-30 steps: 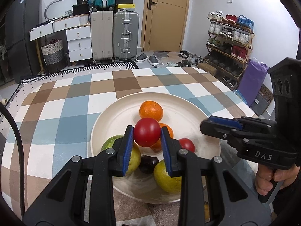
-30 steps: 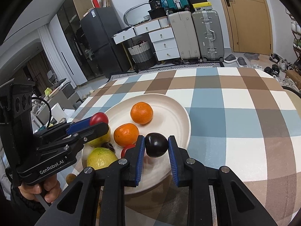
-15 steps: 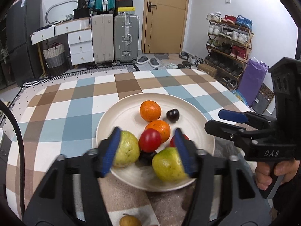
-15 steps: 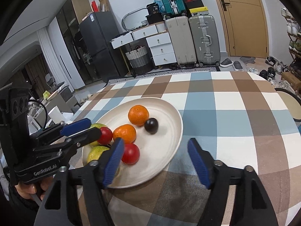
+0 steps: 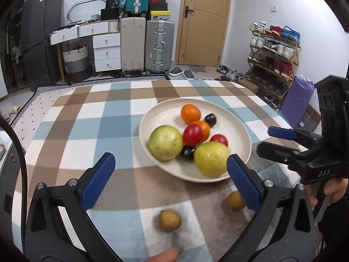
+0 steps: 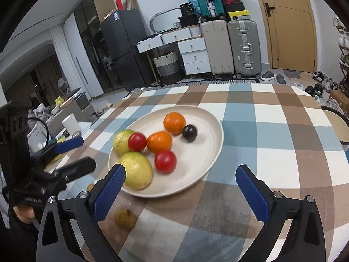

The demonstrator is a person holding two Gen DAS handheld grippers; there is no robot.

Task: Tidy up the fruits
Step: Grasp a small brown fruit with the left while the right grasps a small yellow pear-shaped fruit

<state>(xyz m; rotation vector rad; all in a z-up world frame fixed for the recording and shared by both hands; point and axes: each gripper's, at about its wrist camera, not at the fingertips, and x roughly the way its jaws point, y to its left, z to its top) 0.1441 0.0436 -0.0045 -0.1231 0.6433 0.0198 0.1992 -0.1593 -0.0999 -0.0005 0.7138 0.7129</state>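
Observation:
A cream plate on the checked tablecloth holds two oranges, two red tomatoes, two dark plums and two yellow-green guavas. Two small brown fruits lie on the cloth in front of the plate. My left gripper is open and empty, pulled back from the plate. My right gripper is open and empty, also short of the plate.
The table's near edge is below both grippers. A round stool stands at the table's right side. Suitcases, drawers and a shoe rack stand far behind the table.
Both grippers have opened. The left let go of a red tomato and the right of a dark plum onto the plate. Both have pulled back toward me, and the brown fruits came into view.

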